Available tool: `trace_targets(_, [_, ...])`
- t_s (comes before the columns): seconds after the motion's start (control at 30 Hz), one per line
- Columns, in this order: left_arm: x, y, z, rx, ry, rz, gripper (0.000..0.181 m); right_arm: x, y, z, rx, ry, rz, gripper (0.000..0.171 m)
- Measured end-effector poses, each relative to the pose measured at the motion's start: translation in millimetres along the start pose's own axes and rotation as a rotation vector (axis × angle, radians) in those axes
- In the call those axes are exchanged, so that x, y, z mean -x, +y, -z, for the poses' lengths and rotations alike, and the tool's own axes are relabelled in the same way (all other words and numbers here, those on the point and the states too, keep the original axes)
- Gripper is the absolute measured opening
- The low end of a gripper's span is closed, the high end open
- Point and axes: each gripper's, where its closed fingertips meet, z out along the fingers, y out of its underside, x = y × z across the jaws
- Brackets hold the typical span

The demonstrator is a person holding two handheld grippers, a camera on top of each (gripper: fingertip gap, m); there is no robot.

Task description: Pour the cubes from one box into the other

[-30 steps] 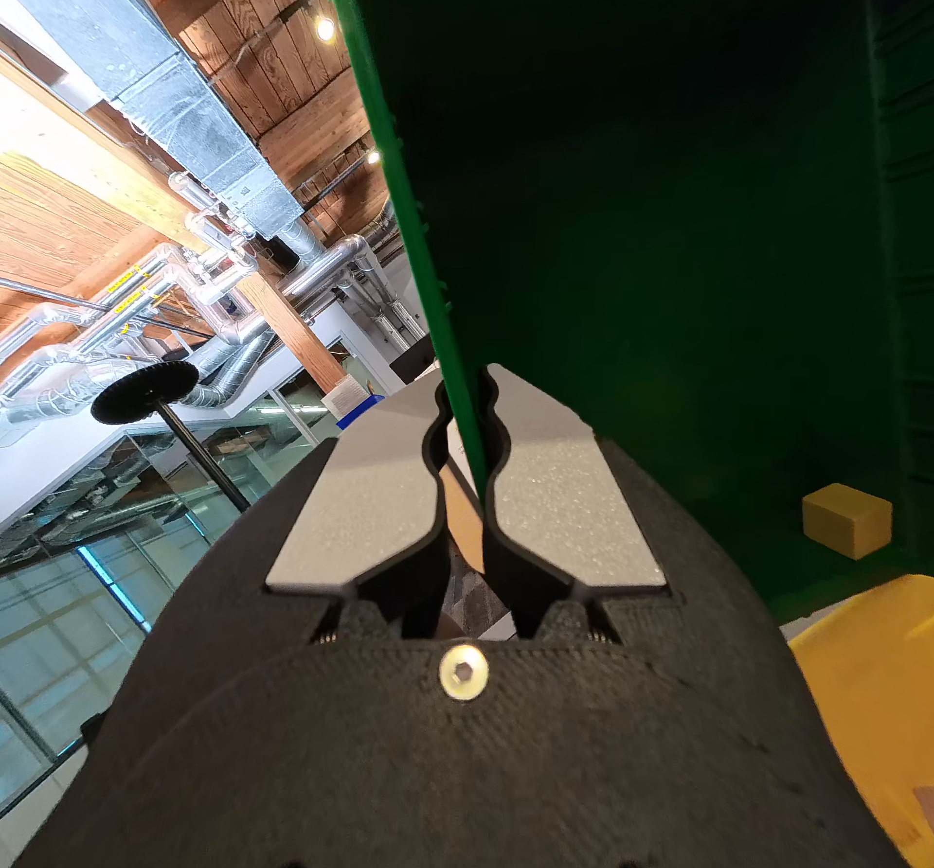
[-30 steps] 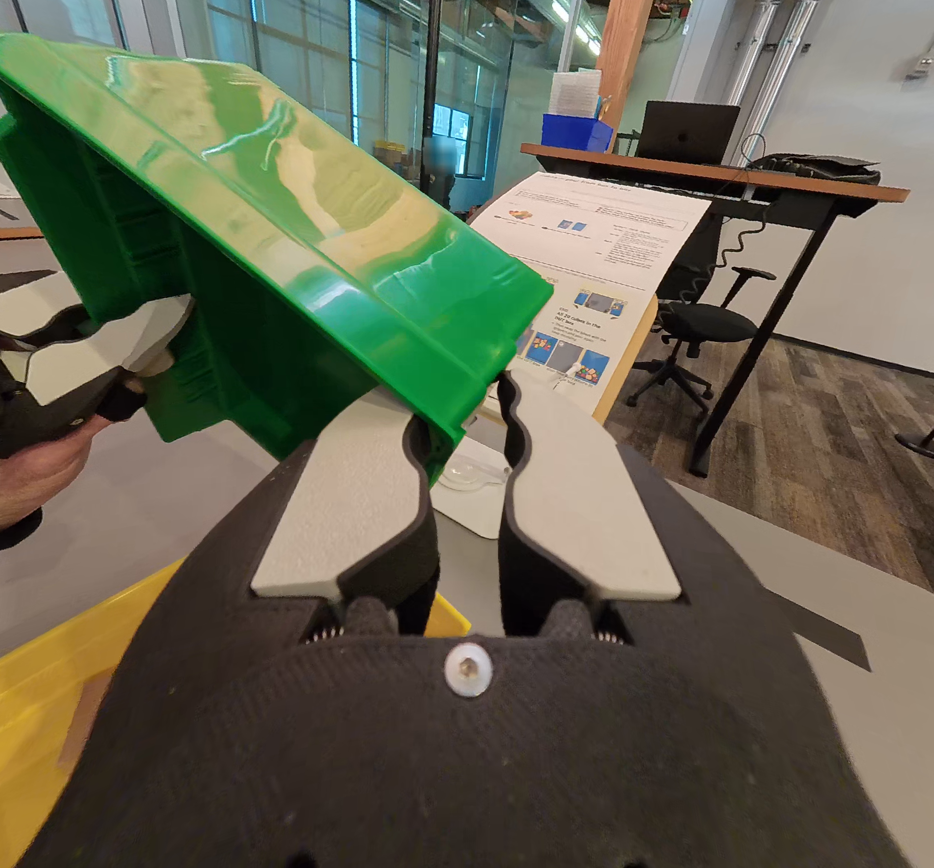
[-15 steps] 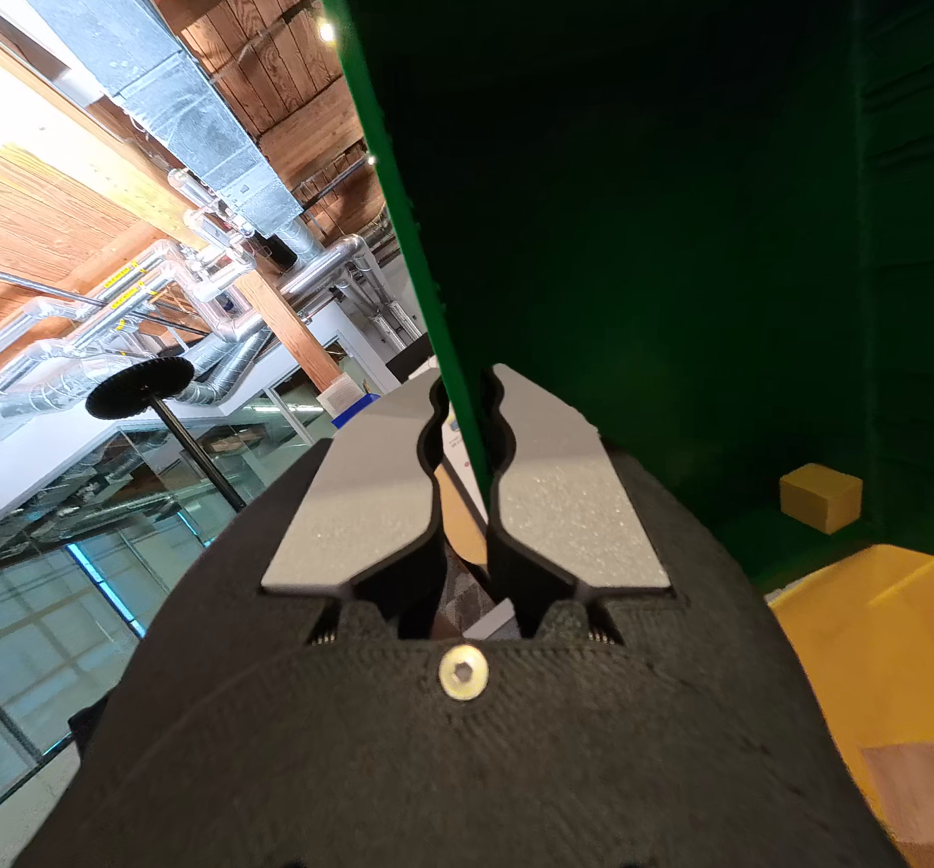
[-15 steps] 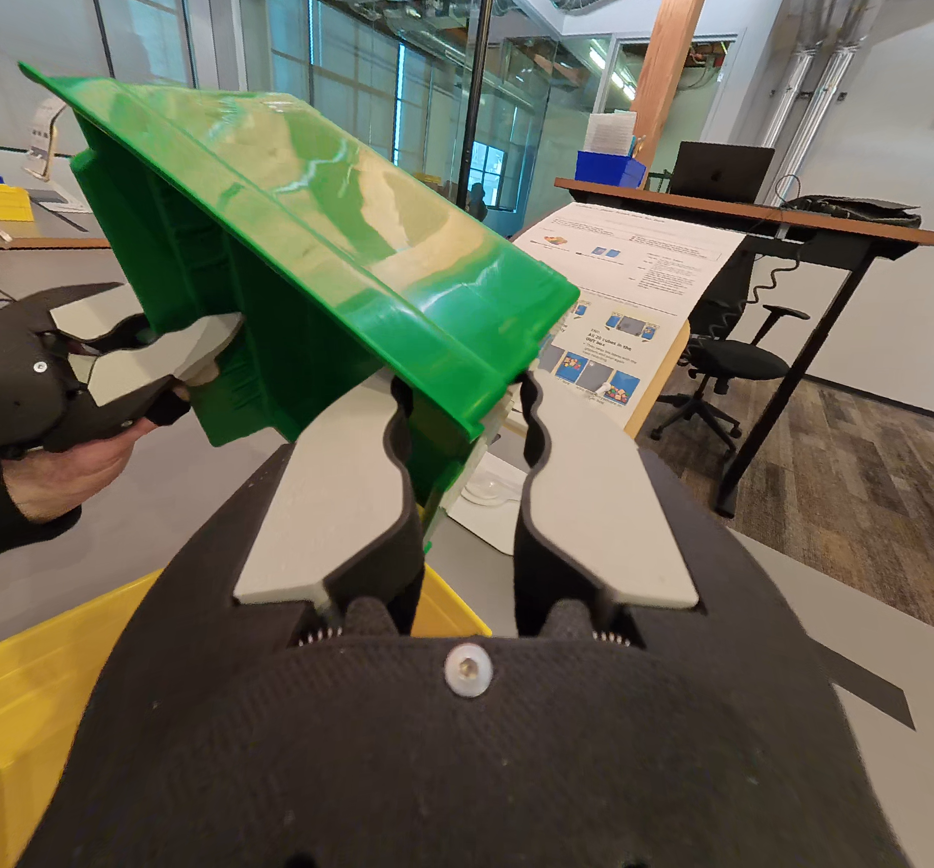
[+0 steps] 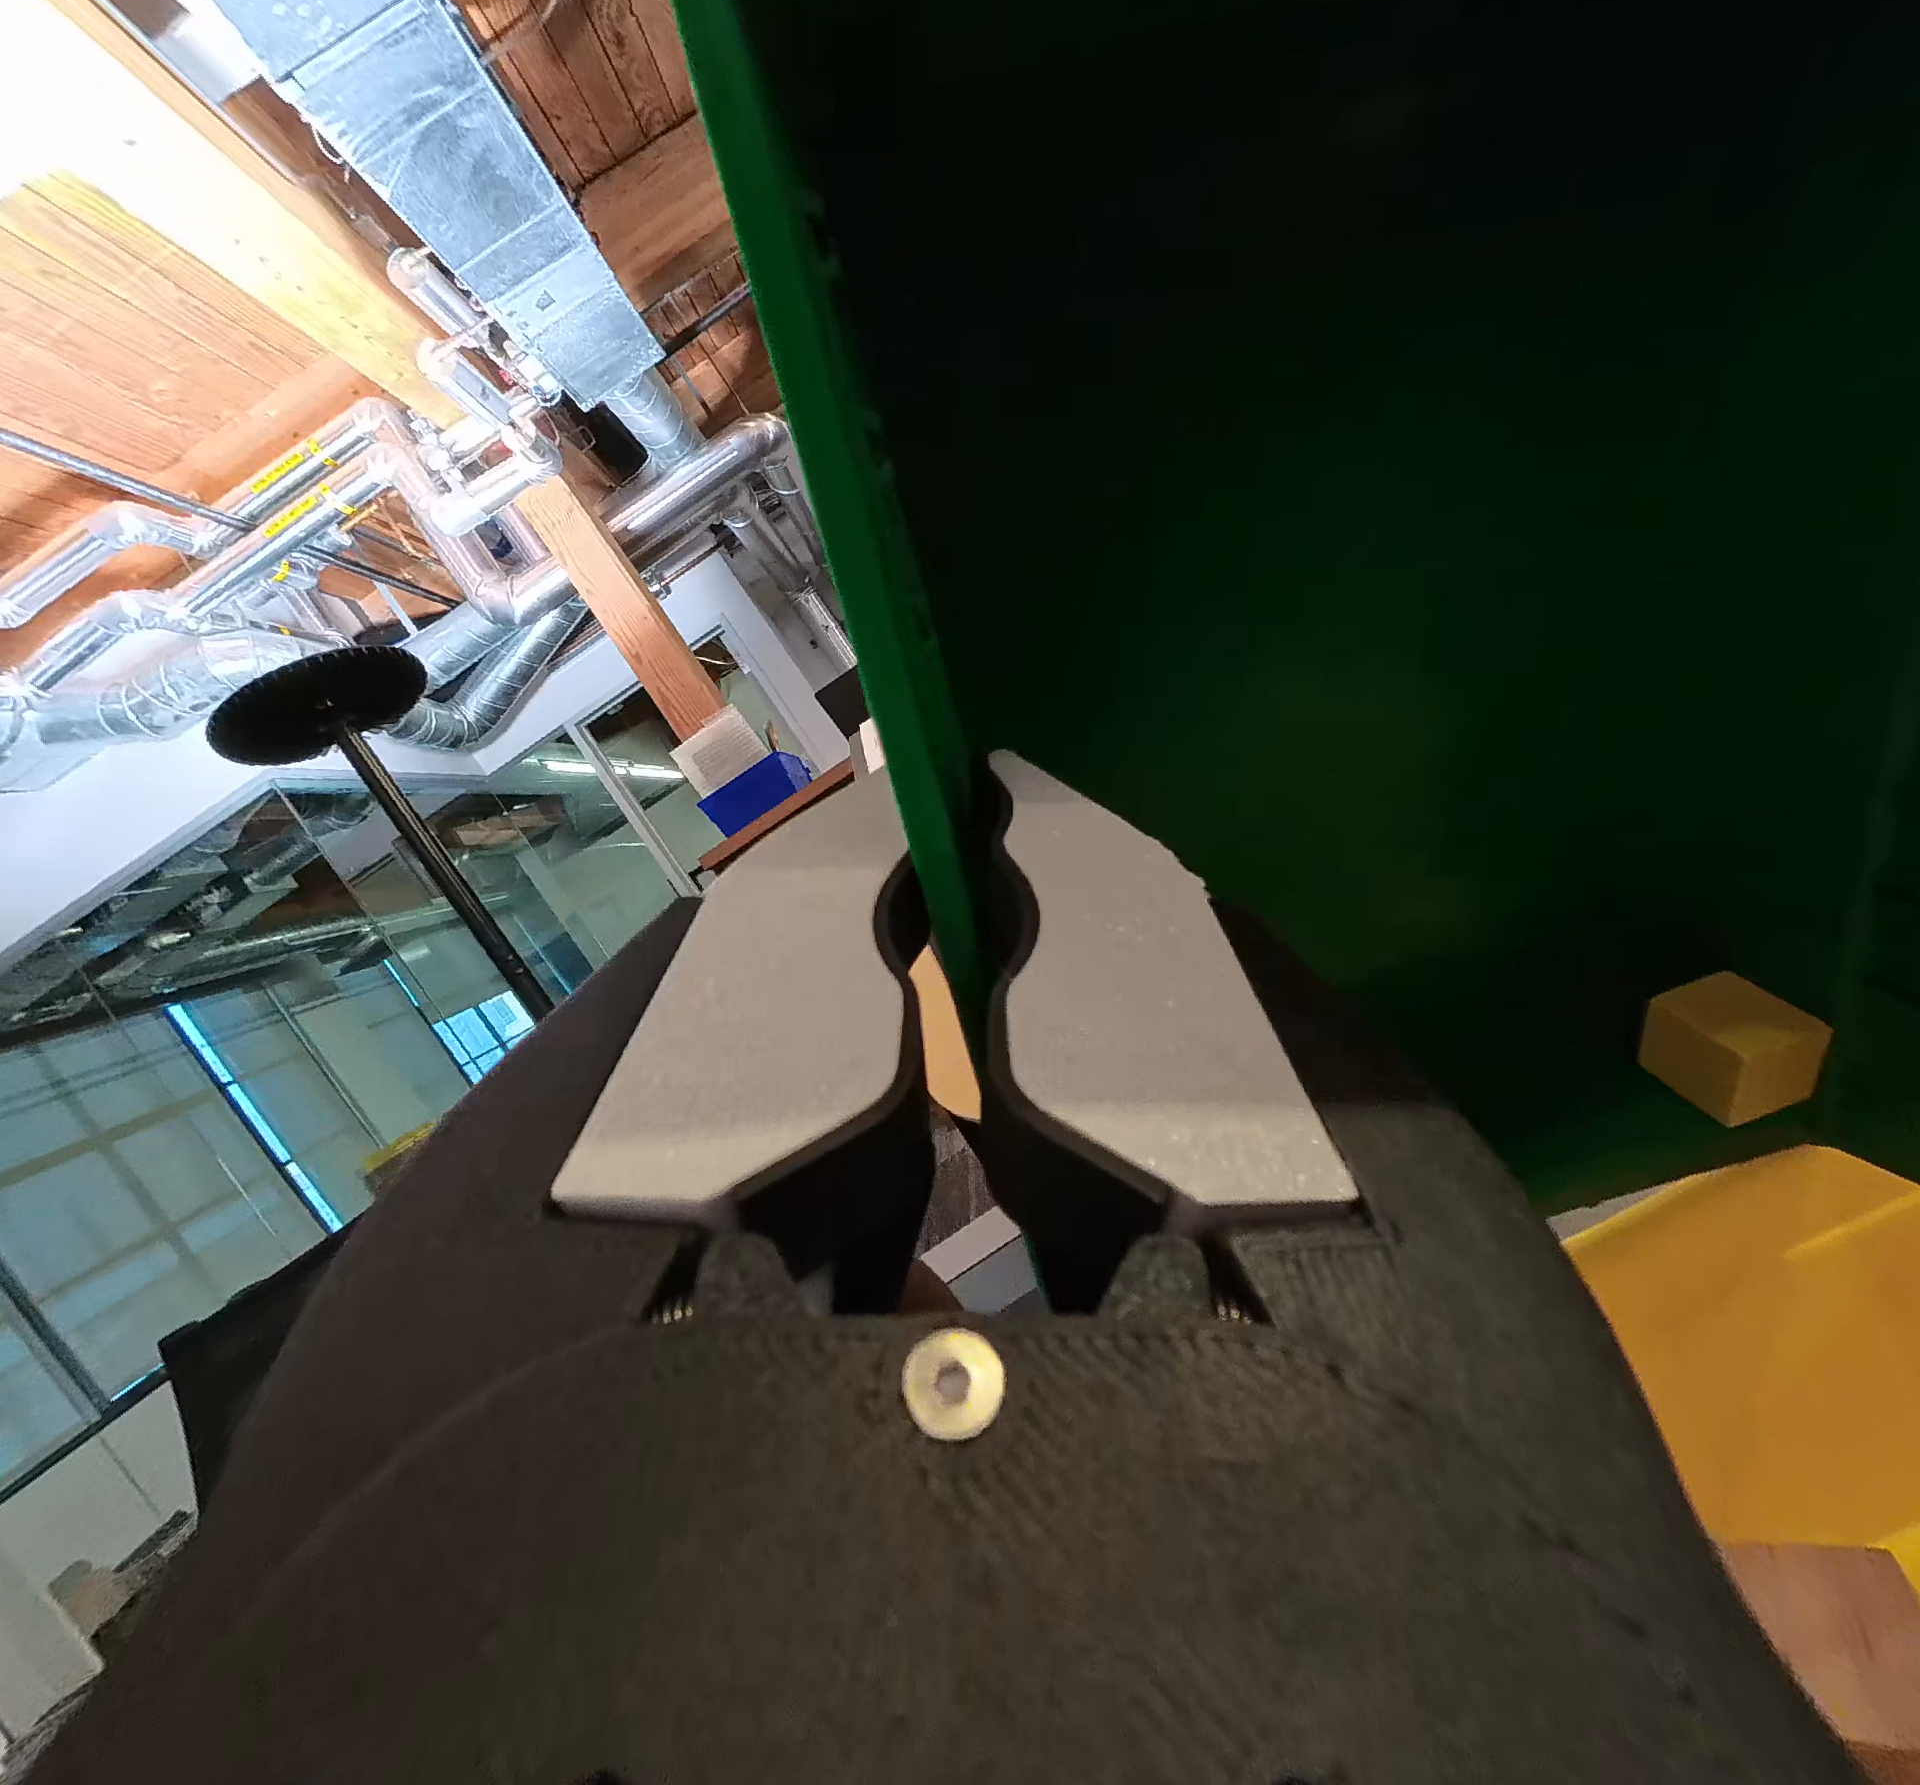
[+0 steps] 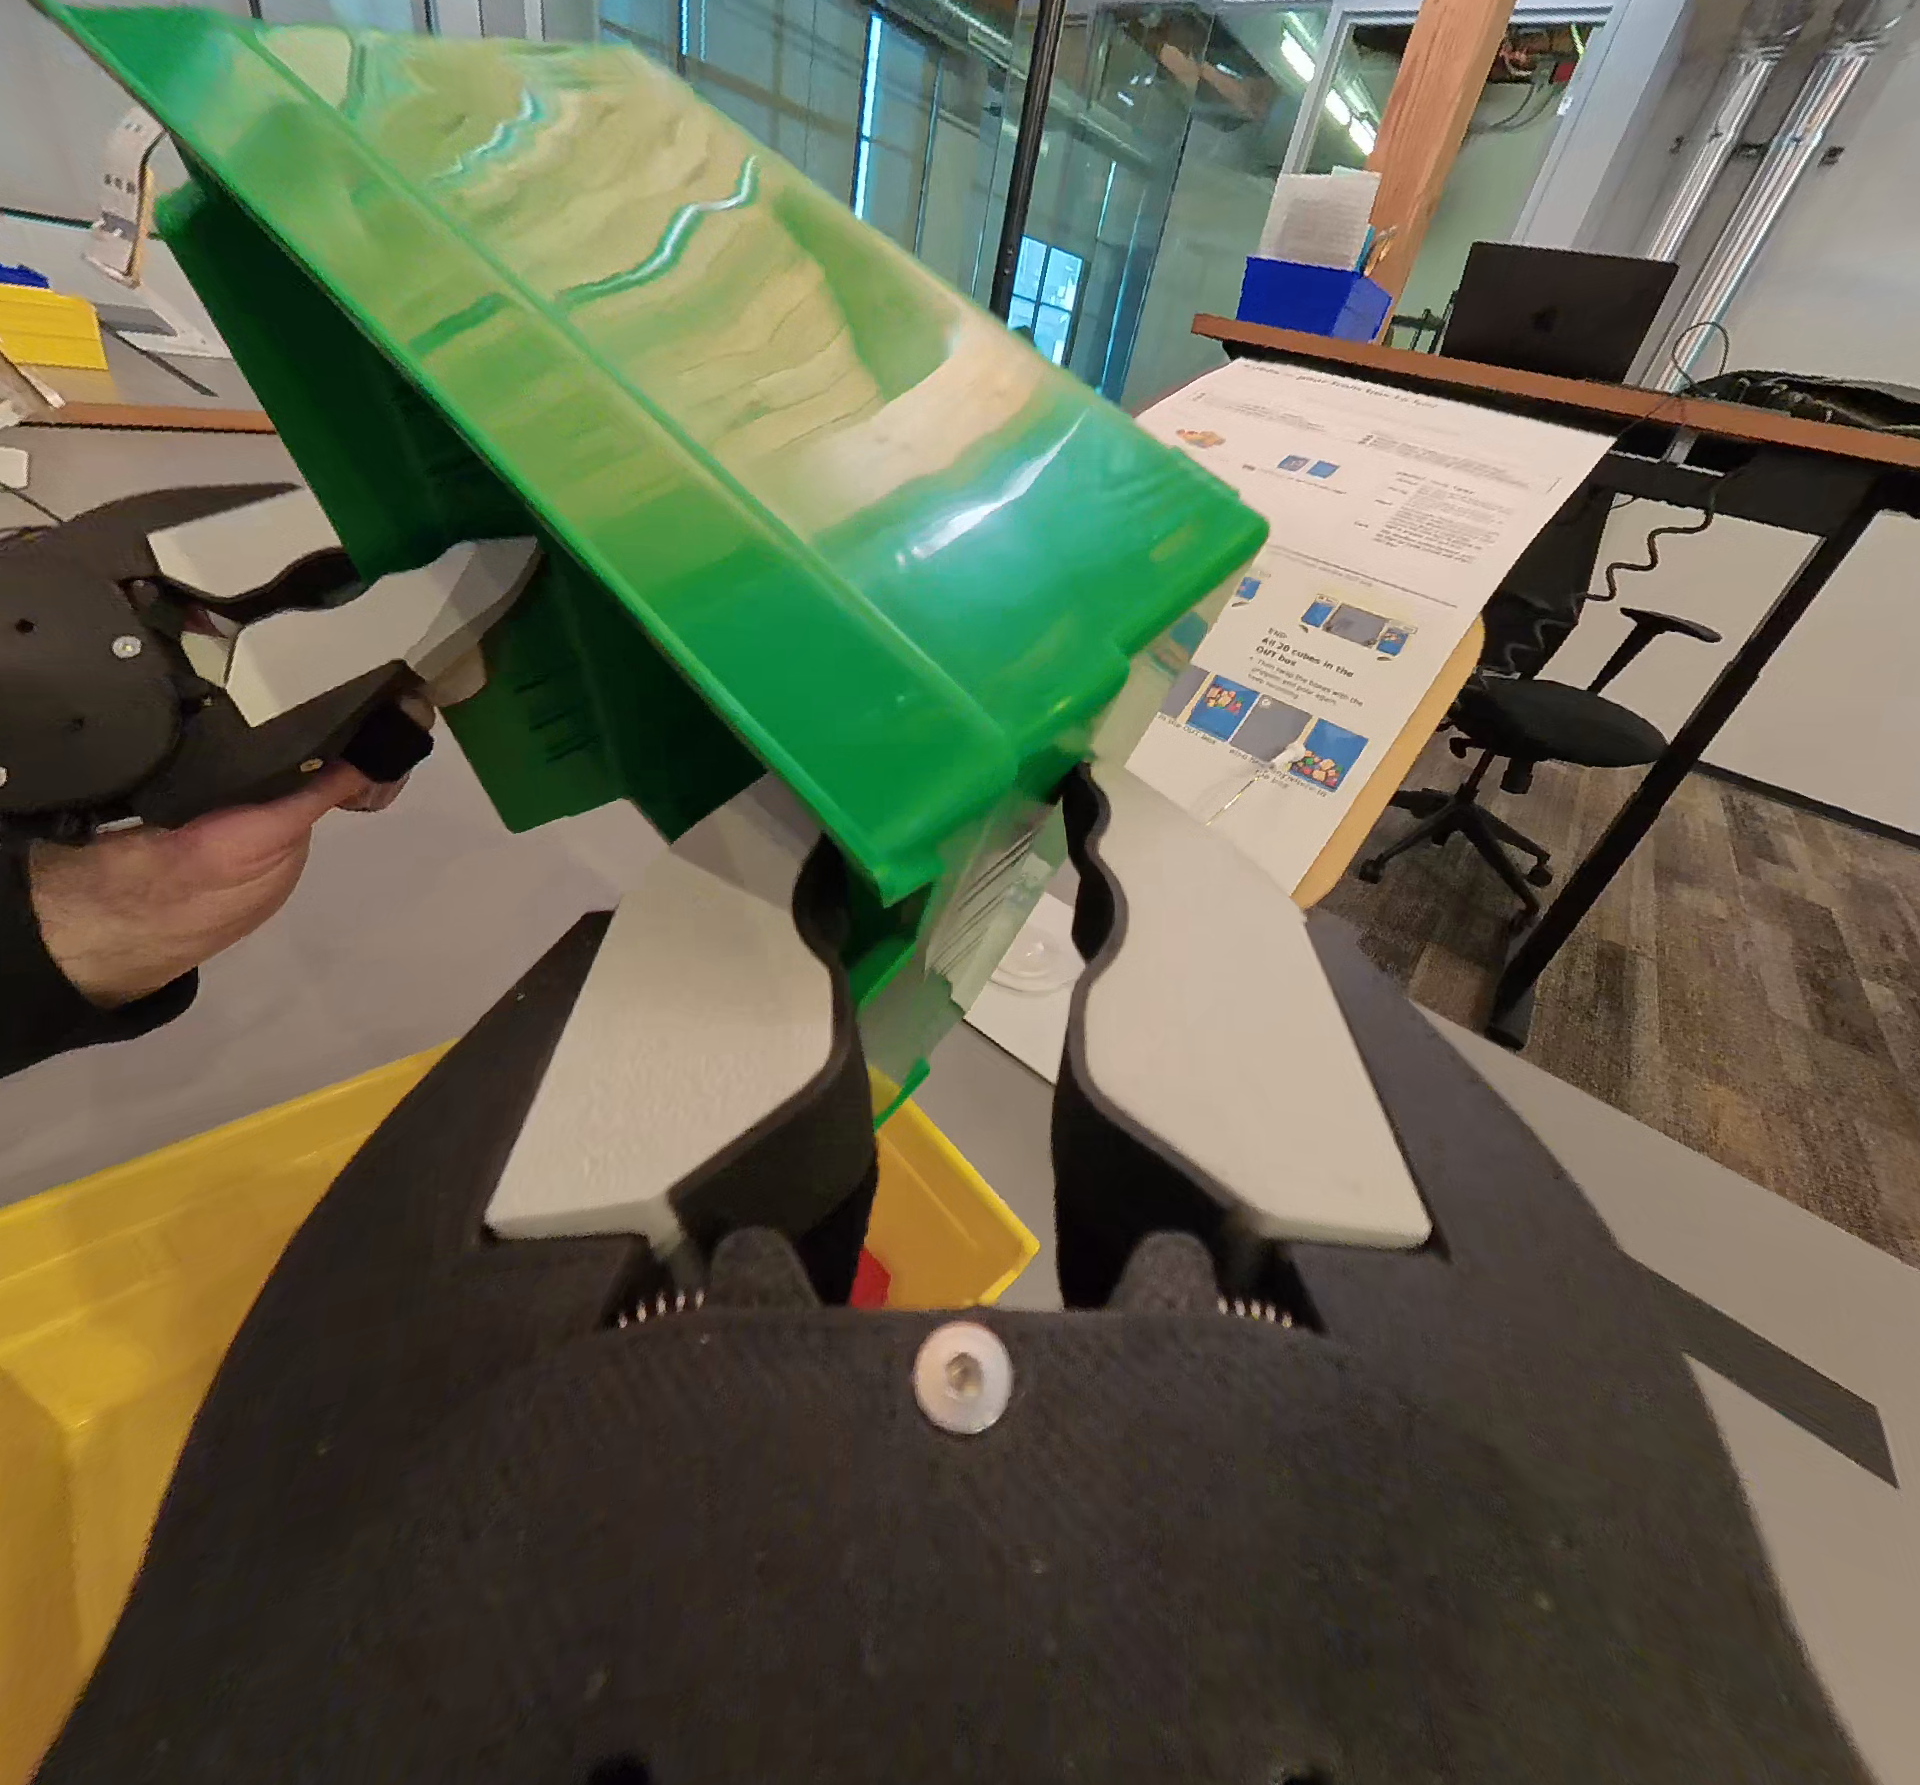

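Left hand-held gripper [image 5: 961, 888] clamps green box [image 6: 665, 447] wall; right hand-held gripper [image 6: 961, 862] agape around the rim. One-sided hold: box may twist, last yellow cube [image 5: 1733, 1058] missing yellow box [image 6: 156, 1320].

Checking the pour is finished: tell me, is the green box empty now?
No, a tan cube still sits inside the green box, above the yellow box.

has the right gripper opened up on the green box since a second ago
Yes. The right gripper has spread its jaws; the green box rim now touches only its left finger, and more yellow box shows below.
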Motion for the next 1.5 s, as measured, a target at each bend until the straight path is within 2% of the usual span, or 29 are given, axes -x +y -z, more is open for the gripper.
trace_targets(0.27, [1, -2, -3, 0.005, 0.005, 0.055, 0.004, 9, 34, -11, 0.078, -0.016, -0.059, 0.035])
trace_targets(0.43, [6, -9, -5, -0.005, 0.012, 0.082, 0.003, 9, 35, -15, 0.102, 0.011, -0.093, 0.032])
trace_targets(0.67, [23, -32, -12, -0.011, 0.041, 0.145, 0.003, 12, 6, -9, 0.056, 0.013, -0.115, 0.034])
trace_targets(0.9, [2, -74, -16, -0.029, 0.124, 0.191, 0.006, -19, -30, 26, 0.061, 0.071, -0.143, 0.028])
trace_targets(1.07, [14, -79, -15, 0.026, 0.150, 0.169, 0.004, -3, -44, 31, 0.063, -0.023, -0.199, 0.034])
trace_targets(1.23, [59, -52, -6, 0.125, 0.204, 0.181, 0.003, 46, -48, 13, 0.068, -0.226, -0.253, 0.051])
trace_targets(1.3, [81, -34, 3, 0.186, 0.206, 0.167, 0.003, 51, -42, 8, 0.077, -0.243, -0.253, 0.055])
trace_targets(1.4, [121, 3, 24, 0.301, 0.176, 0.176, 0.003, 40, -14, 3, 0.197, -0.209, -0.277, 0.062])
trace_targets(1.5, [152, 52, 53, 0.454, 0.187, 0.253, 0.003, 27, 30, 3, 0.353, -0.178, -0.349, 0.063])
